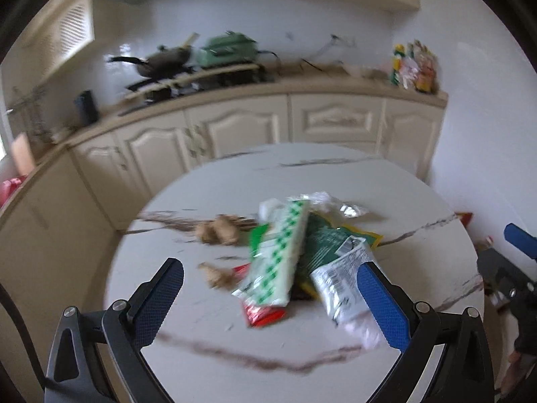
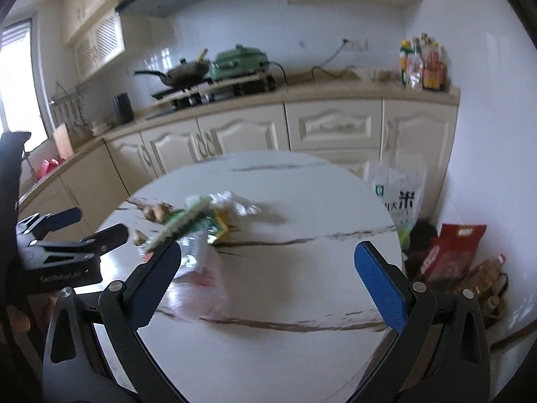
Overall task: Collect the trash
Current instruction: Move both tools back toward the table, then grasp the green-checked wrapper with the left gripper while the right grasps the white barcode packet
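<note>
A loose pile of wrappers lies on the round white marble table point(image 1: 235, 369). It holds a green-and-white checked packet point(image 1: 278, 252), a dark green bag point(image 1: 322, 241), a silvery white wrapper point(image 1: 339, 285), a red wrapper point(image 1: 265, 317) and crumpled clear plastic point(image 1: 330, 203). My left gripper point(image 1: 268, 263) is open and hovers just before the pile, its right finger next to the silvery wrapper. My right gripper point(image 2: 268, 245) is open over bare table, with the pile point(image 2: 194, 228) at its left finger. Both views are blurred.
Two ginger pieces point(image 1: 218, 231) point(image 1: 216, 277) lie left of the pile. On the floor right of the table stand a rice bag point(image 2: 399, 198) and a red bag point(image 2: 453, 252). Cream cabinets point(image 2: 329, 127) with a wok point(image 2: 183, 74) run behind.
</note>
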`<state>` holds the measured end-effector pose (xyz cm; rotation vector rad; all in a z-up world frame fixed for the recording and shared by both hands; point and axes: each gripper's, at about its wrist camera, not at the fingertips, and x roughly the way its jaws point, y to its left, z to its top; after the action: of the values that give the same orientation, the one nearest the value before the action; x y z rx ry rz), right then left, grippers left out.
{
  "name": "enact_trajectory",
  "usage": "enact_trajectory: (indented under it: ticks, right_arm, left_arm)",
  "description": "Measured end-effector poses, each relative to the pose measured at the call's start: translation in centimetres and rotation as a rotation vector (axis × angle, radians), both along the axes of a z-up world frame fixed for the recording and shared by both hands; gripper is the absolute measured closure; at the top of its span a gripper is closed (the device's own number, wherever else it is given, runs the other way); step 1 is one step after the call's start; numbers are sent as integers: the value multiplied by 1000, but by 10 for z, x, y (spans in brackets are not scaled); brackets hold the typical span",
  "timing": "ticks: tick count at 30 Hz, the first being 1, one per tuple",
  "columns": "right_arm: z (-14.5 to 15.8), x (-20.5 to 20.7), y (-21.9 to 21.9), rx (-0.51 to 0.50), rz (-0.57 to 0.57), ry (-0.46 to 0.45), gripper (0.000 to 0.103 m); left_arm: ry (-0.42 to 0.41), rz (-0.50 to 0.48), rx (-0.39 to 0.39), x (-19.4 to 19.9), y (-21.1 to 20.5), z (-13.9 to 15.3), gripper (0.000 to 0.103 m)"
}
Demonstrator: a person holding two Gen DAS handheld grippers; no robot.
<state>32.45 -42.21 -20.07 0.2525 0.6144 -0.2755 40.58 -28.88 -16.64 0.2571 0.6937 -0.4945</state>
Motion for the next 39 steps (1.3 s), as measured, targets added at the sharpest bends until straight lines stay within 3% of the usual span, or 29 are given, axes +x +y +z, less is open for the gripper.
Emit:
enact_trajectory:
  ticks: [4,7,11,13,15,18,20,29,39]
  right_arm:
    - [-17,19,-11,15,-4,43,0]
    - [-25,30,-15,20,0,64,0]
    - [-35,44,-16,24,16,82,0]
    - [-39,50,-14,26,27,90,0]
    - [-43,57,-11,27,38,103,0]
    - [-47,63,-7,35,50,112,0]
    - [-48,66,-3,39,60,111,0]
    - [-60,85,24,38,116,142,0]
    - [-61,97,68,21,180,155,0]
  left_arm:
    - [65,3,47,55,-17,-16,2]
    - [110,19,39,87,-17,-24,3]
    - [154,22,36,117,-14,-33,12]
    - [184,11,-5,132,-11,-33,28]
    - [211,-3,-23,141,-10,-35,54]
    - [203,-20,-25,148,-5,-39,64]
    - [180,-14,-26,146,2,-38,77]
    - [117,-21,-103,123,43,-12,91]
    - [68,-15,-174,44,108,8,91]
